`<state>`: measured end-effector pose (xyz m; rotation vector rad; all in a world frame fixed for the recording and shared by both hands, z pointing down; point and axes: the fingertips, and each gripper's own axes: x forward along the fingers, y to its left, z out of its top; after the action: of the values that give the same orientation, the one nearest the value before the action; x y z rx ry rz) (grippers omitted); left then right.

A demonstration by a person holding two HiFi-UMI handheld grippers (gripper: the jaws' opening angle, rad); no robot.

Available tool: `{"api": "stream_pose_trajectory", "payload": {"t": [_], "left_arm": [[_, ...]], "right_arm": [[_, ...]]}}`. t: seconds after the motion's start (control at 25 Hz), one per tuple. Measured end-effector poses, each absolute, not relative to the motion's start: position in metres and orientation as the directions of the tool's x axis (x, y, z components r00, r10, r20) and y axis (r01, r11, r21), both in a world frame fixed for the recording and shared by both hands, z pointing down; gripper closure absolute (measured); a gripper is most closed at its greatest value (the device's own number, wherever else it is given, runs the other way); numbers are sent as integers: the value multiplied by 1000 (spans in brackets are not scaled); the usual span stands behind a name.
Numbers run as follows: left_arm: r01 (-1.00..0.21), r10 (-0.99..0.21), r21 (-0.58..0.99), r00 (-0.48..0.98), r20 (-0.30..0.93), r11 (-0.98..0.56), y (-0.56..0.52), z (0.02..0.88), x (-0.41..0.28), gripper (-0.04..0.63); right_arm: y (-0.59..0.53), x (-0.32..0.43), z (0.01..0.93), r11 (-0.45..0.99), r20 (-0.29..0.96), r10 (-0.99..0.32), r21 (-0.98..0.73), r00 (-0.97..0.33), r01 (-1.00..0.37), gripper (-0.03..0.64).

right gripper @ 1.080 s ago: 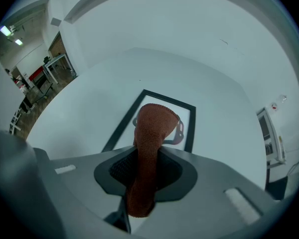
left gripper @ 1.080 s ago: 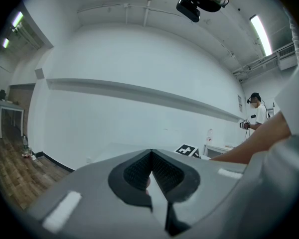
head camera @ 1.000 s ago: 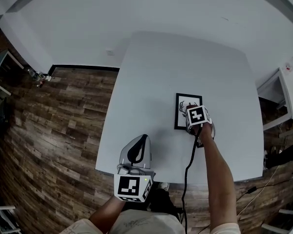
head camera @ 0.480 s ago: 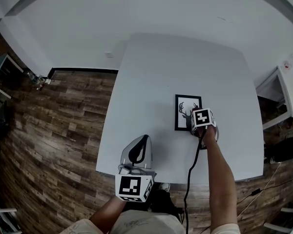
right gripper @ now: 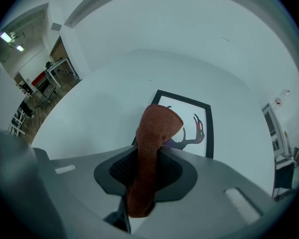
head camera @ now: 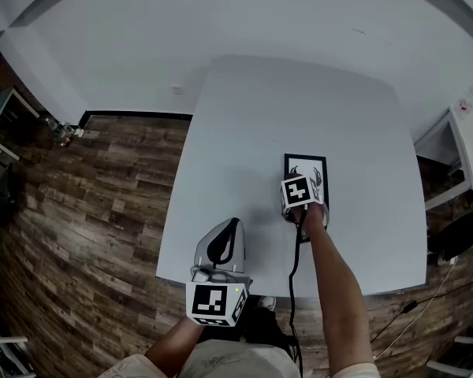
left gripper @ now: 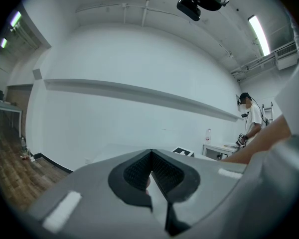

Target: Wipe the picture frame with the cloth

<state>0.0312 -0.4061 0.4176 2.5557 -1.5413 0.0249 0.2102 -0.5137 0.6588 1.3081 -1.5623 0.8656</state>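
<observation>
A black picture frame (head camera: pixel 307 172) with a deer print lies flat on the white table (head camera: pixel 236 148). My right gripper (head camera: pixel 296 205) hangs over the frame's near left part, shut on a reddish-brown cloth (right gripper: pixel 152 148). In the right gripper view the cloth sticks out past the jaws and covers the near left corner of the frame (right gripper: pixel 189 121). My left gripper (head camera: pixel 221 246) rests near the table's front edge, left of the frame, its jaws closed together with nothing between them (left gripper: pixel 150 176).
Wood floor (head camera: pixel 79 211) lies left of and below the table. A white shelf unit (head camera: pixel 457 156) stands to the right. A black cable (head camera: pixel 293 290) runs along my right arm. In the left gripper view a person (left gripper: pixel 250 118) stands far off at the right.
My right gripper with the cloth has slid left and slightly nearer across the frame, from its lower right part to its near left edge. The left gripper has stayed put.
</observation>
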Motion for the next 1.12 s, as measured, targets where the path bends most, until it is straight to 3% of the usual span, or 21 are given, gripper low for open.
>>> {"api": "stream_pose_trajectory", "payload": {"t": [0.24,0.4,0.56,0.8,1.12], "left_arm": [[-880,-876,130,471,100,-458,-404,420,32,594],[-876,-873,132,478,100,-464,-405,419,35,595],[-869,-867,136,490,92,-476,-406,413,44,594],[-857,-857,127,510,69,-499,-402,396,58,594],[-840,-843,106,538,22,-533,-383,367,70,594]], "right_arm": [[-511,222,652,154,915,-398,-2,-63,-988,508],[-512,233,616,76,832,-545,-78,-107,-994,508],[-501,246,563,27,690,-712,-158,-130,-987,508],[-445,260,472,29,464,-882,-124,-84,-992,508],[-335,257,368,-23,75,-997,86,29,-996,508]]}}
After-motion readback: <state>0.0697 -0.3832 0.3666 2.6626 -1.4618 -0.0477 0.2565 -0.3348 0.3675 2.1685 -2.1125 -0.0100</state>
